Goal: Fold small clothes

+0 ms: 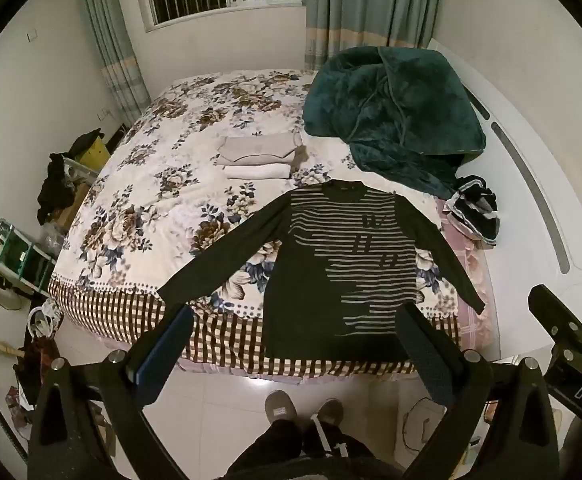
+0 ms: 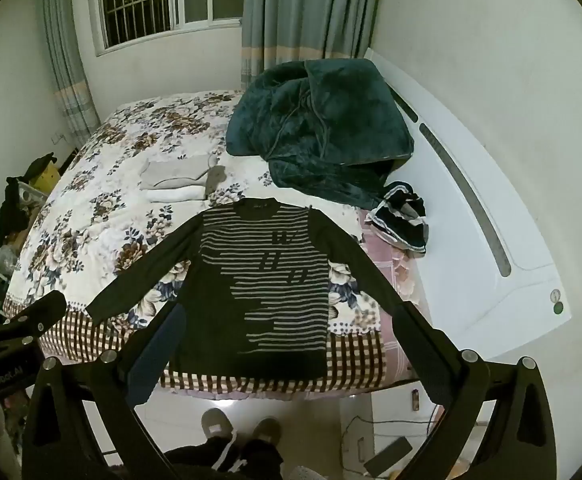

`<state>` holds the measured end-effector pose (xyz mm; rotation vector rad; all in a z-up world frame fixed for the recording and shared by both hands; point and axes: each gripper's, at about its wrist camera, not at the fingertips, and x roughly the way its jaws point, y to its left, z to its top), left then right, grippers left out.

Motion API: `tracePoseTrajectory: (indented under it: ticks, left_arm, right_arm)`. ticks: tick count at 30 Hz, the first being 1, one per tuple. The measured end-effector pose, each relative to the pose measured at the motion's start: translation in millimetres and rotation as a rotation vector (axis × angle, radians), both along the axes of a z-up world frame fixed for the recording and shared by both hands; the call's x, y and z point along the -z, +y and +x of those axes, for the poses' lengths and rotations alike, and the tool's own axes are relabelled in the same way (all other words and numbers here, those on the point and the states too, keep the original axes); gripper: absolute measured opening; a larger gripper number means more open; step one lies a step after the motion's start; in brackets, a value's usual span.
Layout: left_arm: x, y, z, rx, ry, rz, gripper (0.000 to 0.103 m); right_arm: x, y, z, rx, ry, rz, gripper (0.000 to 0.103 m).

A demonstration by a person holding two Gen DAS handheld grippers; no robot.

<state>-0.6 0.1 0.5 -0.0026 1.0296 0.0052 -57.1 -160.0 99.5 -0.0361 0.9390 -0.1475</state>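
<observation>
A dark long-sleeved sweater with grey stripes (image 1: 331,264) lies flat and spread out on the floral bed (image 1: 151,184), sleeves out to both sides, hem at the near edge. It also shows in the right wrist view (image 2: 259,280). My left gripper (image 1: 295,320) is open and empty, held above the near edge of the bed in front of the hem. My right gripper (image 2: 287,316) is open and empty too, at the same height; it shows at the right edge of the left wrist view (image 1: 563,320). Two folded pale garments (image 1: 259,158) are stacked behind the sweater.
A crumpled teal blanket (image 1: 391,120) fills the far right of the bed. A black-and-white striped garment (image 1: 475,208) lies bunched at the right edge by the white headboard (image 1: 531,200). Clutter and shelves (image 1: 19,248) stand left of the bed. The person's feet (image 1: 303,408) stand on the tiled floor.
</observation>
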Motion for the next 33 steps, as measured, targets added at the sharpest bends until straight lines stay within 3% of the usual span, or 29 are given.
tracePoseTrajectory:
  ticks: [33]
  left_arm:
    - [-20.2, -6.7, 1.6, -0.007, -0.029, -0.003, 0.103]
  right_arm:
    - [-24.5, 0.3, -3.8, -0.015, -0.016, 0.017, 0.103]
